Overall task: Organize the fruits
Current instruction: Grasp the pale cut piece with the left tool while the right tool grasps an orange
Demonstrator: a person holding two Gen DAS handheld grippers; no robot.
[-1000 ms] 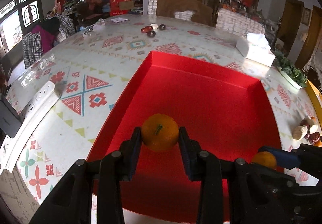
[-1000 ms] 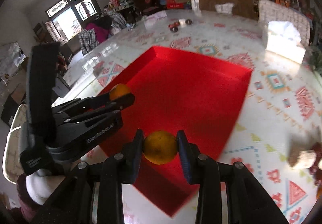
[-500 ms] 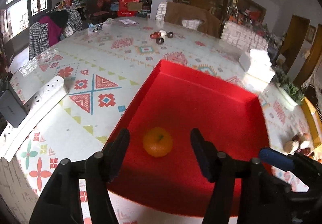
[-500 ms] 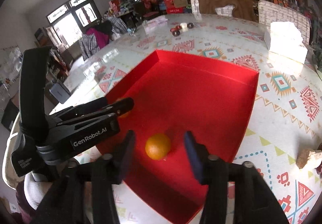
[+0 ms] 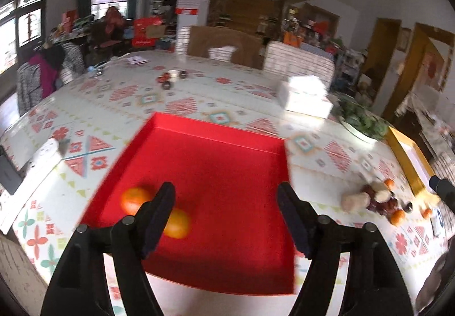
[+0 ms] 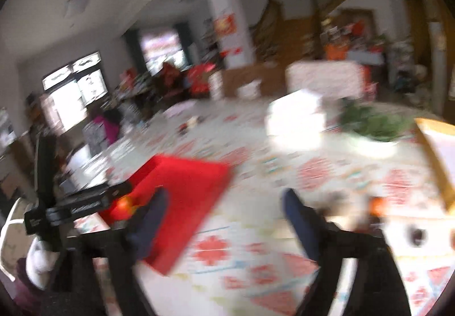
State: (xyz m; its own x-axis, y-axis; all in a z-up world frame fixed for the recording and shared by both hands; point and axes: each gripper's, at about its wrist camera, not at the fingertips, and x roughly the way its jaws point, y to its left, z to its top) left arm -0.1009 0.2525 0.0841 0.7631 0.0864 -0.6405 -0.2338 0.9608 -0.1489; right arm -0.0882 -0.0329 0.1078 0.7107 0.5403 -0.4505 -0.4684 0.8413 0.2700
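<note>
Oranges first: from the left wrist view, two oranges sit in the red tray (image 5: pixel 221 145), one orange (image 5: pixel 133 199) near the left wall and a second orange (image 5: pixel 177 223) just right of it, partly hidden behind a finger. The left gripper (image 5: pixel 226 219) hangs above the near half of the tray with its jaws spread wide, nothing in them. Off to the right on the patterned table (image 5: pixel 119 94) there's a fruit pile (image 5: pixel 381 202), small oranges mixed with darker and pale stuff, well apart from the tray.

Right wrist view is pretty smeared, so take it loosely. The right gripper (image 6: pixel 224 216) is released too, jaws wide and empty, aimed at bare tablecloth between the tray (image 6: pixel 184 182) on the left and the pile (image 6: pixel 375 208) on the right.

My read: this is the gap between a drop-off and the next pickup. Next move probably calls for swinging right to the pile, lining the fingers around one small orange without knocking its neighbours, then closing.
</note>
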